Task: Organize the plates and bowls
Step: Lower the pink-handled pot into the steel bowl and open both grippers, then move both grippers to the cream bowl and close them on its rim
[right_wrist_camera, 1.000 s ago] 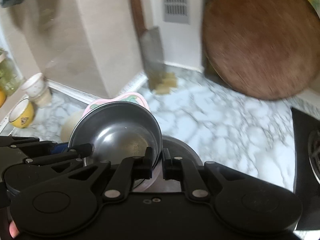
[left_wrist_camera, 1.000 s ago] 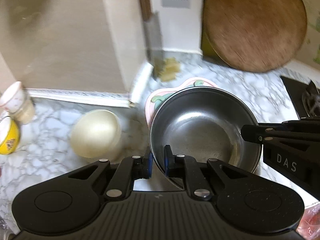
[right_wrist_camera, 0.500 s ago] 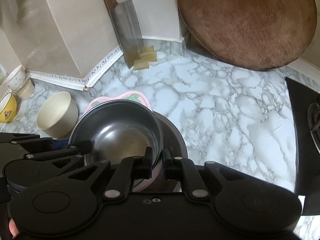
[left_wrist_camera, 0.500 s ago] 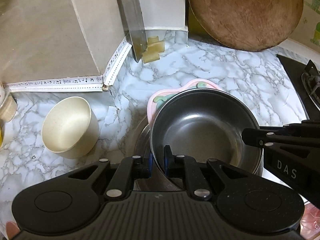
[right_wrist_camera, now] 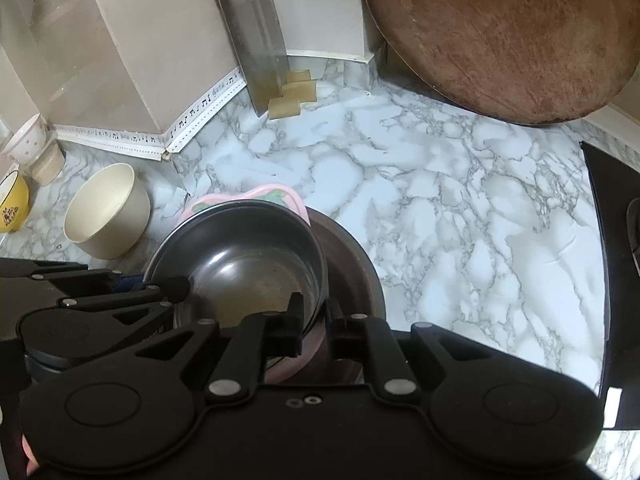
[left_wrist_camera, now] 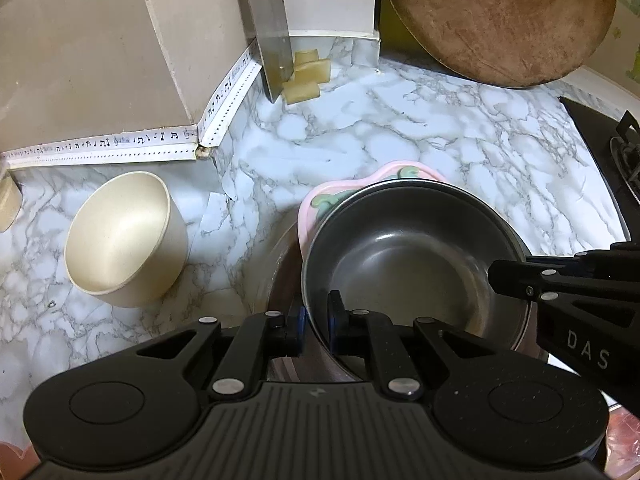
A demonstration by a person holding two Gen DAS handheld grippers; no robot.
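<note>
A steel bowl [left_wrist_camera: 404, 256] sits over a pink plate [left_wrist_camera: 340, 194], with a wider dark steel dish [right_wrist_camera: 352, 264] under both. My left gripper [left_wrist_camera: 316, 316] is shut on the bowl's near left rim. My right gripper [right_wrist_camera: 314, 312] is shut on the bowl's right rim [right_wrist_camera: 316, 276]; its arm shows at the right of the left wrist view. The bowl [right_wrist_camera: 248, 264] and pink plate [right_wrist_camera: 276, 194] also show in the right wrist view. A cream bowl [left_wrist_camera: 124, 236] stands on the counter to the left, also in the right wrist view [right_wrist_camera: 106, 210].
A round wooden board [right_wrist_camera: 500, 36] and a cleaver [right_wrist_camera: 260, 44] lean on the back wall, with yellow blocks [right_wrist_camera: 294, 92] at the cleaver's foot. A yellow bowl [right_wrist_camera: 14, 204] and a small white cup [right_wrist_camera: 28, 136] stand far left. A black stove [right_wrist_camera: 616, 240] lies right.
Both views have tipped down toward the counter and sharpened. The stack held by both grippers has come lower, and the cream bowl now shows upright to its left.
</note>
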